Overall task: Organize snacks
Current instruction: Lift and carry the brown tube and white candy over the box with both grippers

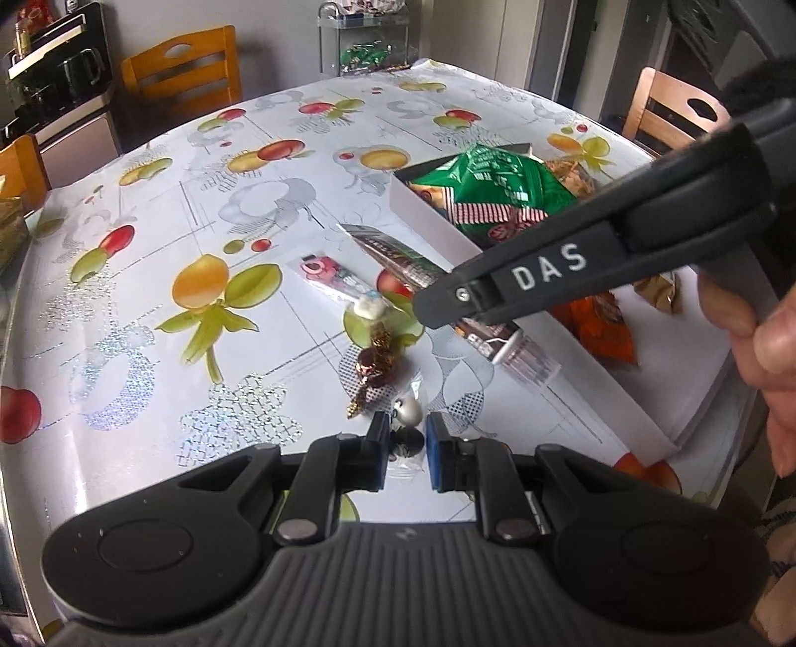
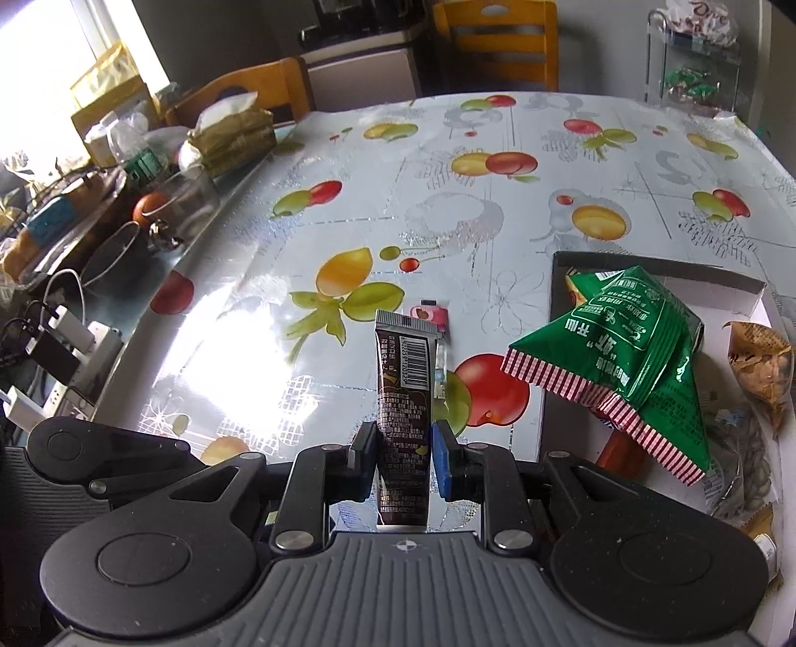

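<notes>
My right gripper [image 2: 404, 443] is shut on a dark brown snack tube [image 2: 403, 398] and holds it above the table; the left wrist view shows the same tube [image 1: 398, 254] under the right gripper's finger [image 1: 522, 278]. My left gripper [image 1: 407, 440] is shut on a small clear packet with a silver and a black sweet [image 1: 408, 423]. A white box [image 1: 433, 214] to the right holds a green snack bag [image 1: 497, 184] and other snacks. A pink packet [image 1: 328, 276] and a brown-gold wrapped sweet [image 1: 375, 361] lie on the fruit-print tablecloth.
Orange chairs [image 1: 184, 69] stand at the far side. A clear rack with sweets [image 1: 365, 45] stands at the table's far edge. In the right wrist view, a cluttered side counter [image 2: 74, 209] with bottles, bowls and cables runs along the left. A tissue pack [image 2: 234, 129] lies there.
</notes>
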The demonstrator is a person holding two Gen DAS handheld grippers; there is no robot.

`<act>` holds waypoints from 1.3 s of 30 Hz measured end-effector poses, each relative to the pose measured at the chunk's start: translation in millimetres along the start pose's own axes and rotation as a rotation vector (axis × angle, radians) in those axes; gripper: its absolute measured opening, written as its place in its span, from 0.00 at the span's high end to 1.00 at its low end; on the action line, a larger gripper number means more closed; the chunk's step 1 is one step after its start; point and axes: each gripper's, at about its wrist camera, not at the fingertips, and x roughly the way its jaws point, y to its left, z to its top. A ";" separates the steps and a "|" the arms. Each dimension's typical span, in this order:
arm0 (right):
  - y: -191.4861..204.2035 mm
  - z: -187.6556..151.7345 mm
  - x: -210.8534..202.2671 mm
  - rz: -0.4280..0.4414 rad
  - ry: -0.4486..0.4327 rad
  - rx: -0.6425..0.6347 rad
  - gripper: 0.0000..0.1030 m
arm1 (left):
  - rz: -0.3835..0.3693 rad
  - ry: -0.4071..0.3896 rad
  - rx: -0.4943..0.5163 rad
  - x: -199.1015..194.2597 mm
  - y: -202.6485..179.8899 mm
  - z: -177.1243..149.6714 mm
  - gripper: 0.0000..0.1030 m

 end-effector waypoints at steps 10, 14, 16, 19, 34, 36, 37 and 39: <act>0.0 1.7 -21.5 0.017 -0.058 0.006 0.76 | 0.037 -0.036 -0.020 -11.0 -0.5 7.2 0.88; -3.1 1.0 -32.4 0.018 -0.084 0.015 0.76 | 0.042 -0.052 -0.018 -16.0 -4.8 12.1 0.88; -5.0 0.4 -36.8 0.016 -0.095 0.019 0.76 | 0.043 -0.060 -0.017 -18.7 -7.3 15.6 0.88; -8.3 -1.5 -43.4 0.011 -0.110 0.026 0.76 | 0.046 -0.074 -0.008 -22.8 -12.6 20.0 0.88; -29.5 -13.4 -76.4 -0.026 -0.174 0.056 0.76 | 0.050 -0.122 0.018 -29.9 -36.4 39.0 0.88; -33.6 -15.3 -80.4 -0.030 -0.180 0.062 0.76 | 0.047 -0.127 0.020 -30.0 -39.6 41.7 0.88; -35.6 -15.8 -82.1 -0.033 -0.183 0.064 0.76 | 0.047 -0.129 0.022 -29.8 -41.3 43.4 0.88; -39.3 -16.4 -85.2 -0.037 -0.189 0.067 0.76 | 0.047 -0.135 0.026 -30.1 -44.5 45.8 0.88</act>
